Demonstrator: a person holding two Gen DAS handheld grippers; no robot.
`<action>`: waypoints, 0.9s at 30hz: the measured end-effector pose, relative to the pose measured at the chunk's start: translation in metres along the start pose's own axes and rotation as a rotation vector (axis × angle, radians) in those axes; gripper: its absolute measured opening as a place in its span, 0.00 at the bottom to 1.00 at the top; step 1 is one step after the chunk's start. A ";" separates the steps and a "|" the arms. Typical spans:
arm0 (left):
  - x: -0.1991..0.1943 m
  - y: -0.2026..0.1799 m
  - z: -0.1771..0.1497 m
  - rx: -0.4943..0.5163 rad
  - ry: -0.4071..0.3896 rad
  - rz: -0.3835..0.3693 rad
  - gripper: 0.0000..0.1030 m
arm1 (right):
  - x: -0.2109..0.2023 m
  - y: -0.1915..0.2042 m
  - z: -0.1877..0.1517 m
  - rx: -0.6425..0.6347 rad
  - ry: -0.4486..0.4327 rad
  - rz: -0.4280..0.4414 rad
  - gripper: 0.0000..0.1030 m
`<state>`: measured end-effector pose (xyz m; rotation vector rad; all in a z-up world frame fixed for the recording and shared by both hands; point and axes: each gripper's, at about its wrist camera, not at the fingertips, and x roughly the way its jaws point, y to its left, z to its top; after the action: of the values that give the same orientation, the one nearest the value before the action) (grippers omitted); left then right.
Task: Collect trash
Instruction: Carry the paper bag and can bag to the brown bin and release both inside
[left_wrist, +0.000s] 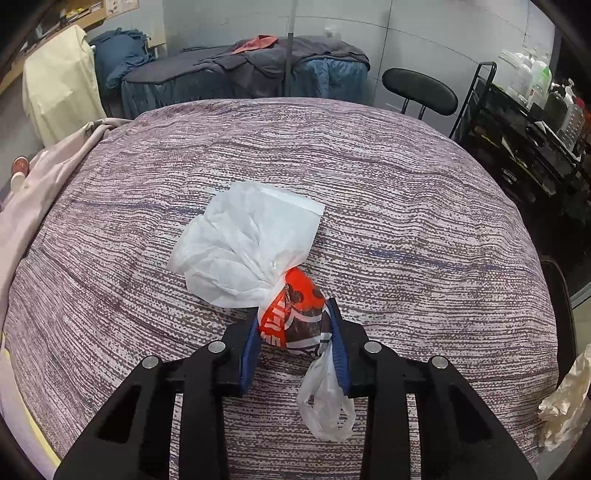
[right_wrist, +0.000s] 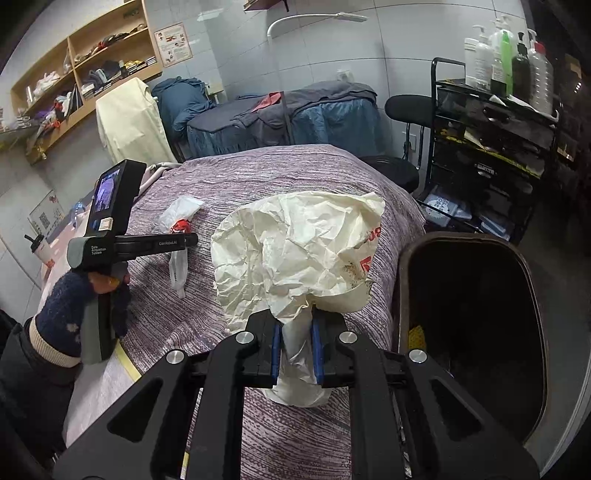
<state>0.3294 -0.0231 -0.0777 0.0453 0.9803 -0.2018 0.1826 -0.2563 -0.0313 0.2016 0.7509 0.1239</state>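
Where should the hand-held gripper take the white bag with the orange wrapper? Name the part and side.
Take the white bag at its narrow tied end, around the orange wrapper, from the near side: there it bunches into a firm lump, while the far end lies flat.

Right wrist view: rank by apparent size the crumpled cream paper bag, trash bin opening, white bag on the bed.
1. trash bin opening, though nearness inflates it
2. crumpled cream paper bag, close behind, also near
3. small white bag, clearly smallest, and farther away

both hand-held gripper jaws pinched shut: left hand-held gripper (left_wrist: 293, 332), right hand-held gripper (right_wrist: 297, 341) (angled downward).
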 end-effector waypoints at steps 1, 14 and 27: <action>-0.002 0.001 -0.001 -0.005 -0.002 -0.008 0.31 | -0.001 -0.002 -0.001 0.005 -0.002 0.000 0.13; -0.060 -0.004 -0.037 -0.024 -0.095 -0.075 0.30 | -0.014 -0.024 -0.010 0.069 -0.025 0.010 0.13; -0.115 -0.062 -0.073 0.056 -0.170 -0.207 0.30 | -0.044 -0.059 -0.026 0.150 -0.074 -0.035 0.13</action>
<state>0.1955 -0.0576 -0.0197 -0.0225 0.8090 -0.4166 0.1352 -0.3178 -0.0337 0.3338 0.6904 0.0271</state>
